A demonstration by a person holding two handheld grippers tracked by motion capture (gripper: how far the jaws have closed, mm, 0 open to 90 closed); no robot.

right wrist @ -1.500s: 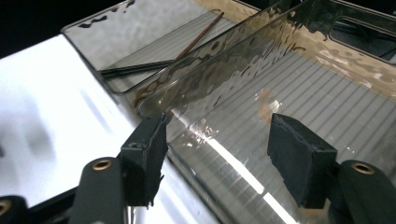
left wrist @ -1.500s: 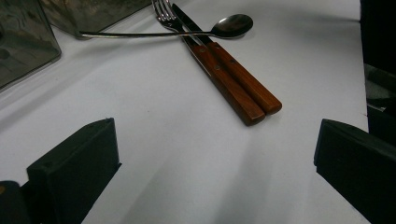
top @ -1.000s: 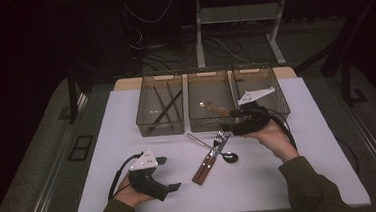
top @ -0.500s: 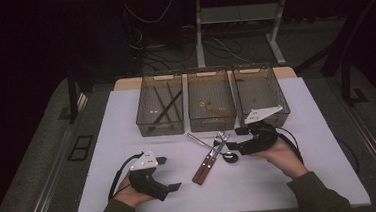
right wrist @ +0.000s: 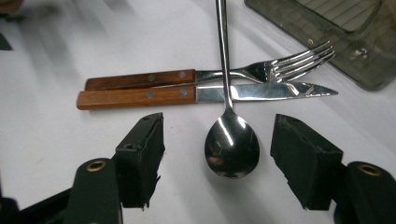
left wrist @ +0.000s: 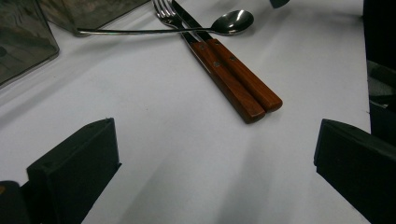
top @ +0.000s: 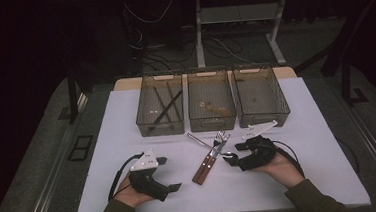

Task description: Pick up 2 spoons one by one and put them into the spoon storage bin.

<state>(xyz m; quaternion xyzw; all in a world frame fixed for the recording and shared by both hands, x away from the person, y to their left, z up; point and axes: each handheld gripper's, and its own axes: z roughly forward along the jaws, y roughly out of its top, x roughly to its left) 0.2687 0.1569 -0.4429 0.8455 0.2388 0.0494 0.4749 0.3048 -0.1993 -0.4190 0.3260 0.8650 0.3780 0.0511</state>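
Both jaws of the right tool [right wrist: 217, 154] stand open (clear white table each side) flanking the spoon [right wrist: 231, 144] bowl.

Olive sleeves [top: 315, 202], black grippers, grey three-cornered top plates [top: 144, 162]

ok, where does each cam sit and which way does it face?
High view: above the person's side, looking forward and down at the white table; forearms, both hands show.
Left gripper view: along open jaws toward the wood-handled fork and knife.
Right gripper view: jaws flank the steel spoon.
Shared: all three show this cutlery.
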